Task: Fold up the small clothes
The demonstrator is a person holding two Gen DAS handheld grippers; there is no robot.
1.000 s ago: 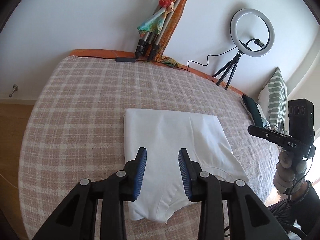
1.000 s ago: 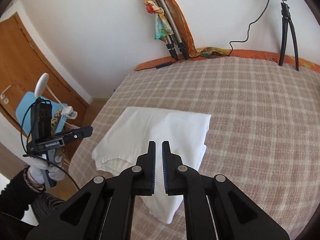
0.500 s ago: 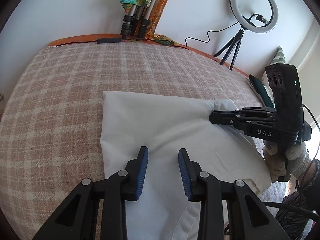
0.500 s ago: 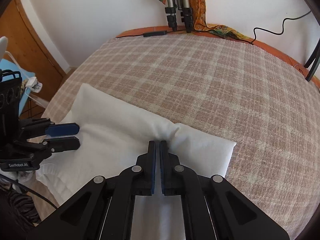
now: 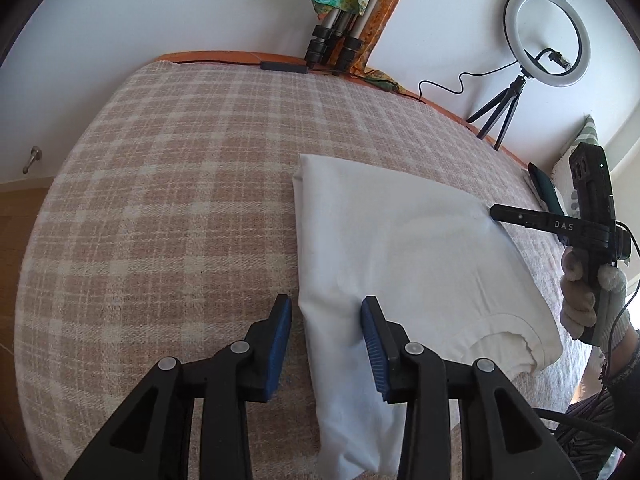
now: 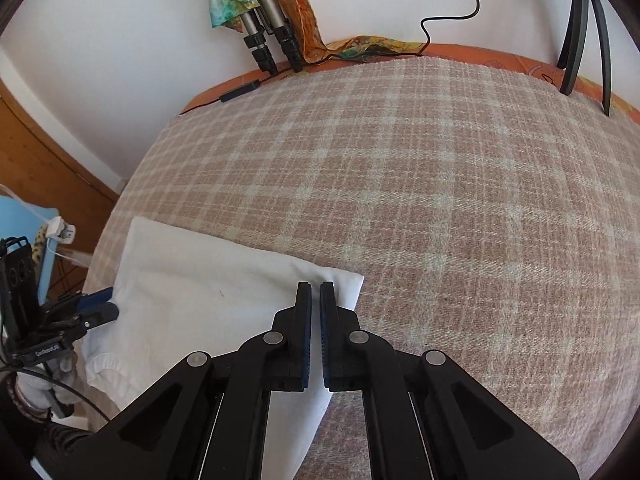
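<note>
A white folded garment (image 5: pixel 400 248) lies on the plaid bedspread (image 5: pixel 180 200), its ribbed neckline at the near right. My left gripper (image 5: pixel 326 302) hangs low over its left edge. Its jaws are opening, and the edge lies between the blue pads without being pressed. My right gripper (image 6: pixel 316 286) is shut, tips down on the garment (image 6: pixel 200 288) just inside its far right corner; no cloth shows between the pads. In the left wrist view the right gripper (image 5: pixel 494 212) touches that corner, held by a gloved hand (image 5: pixel 588 300). In the right wrist view the left gripper (image 6: pixel 100 304) sits at the garment's left side.
A ring light on a small tripod (image 5: pixel 546 36) stands at the bed's far right. Folded tripod legs with a coloured scarf (image 5: pixel 340 40) lean on the wall. A striped pillow (image 5: pixel 588 132) and a dark object (image 5: pixel 544 188) lie right. A wooden door (image 6: pixel 32 152) is left.
Both grippers have come down onto the garment. The left one slid from its middle to its left edge, jaws slightly wider. The right one went to the far right corner, still shut.
</note>
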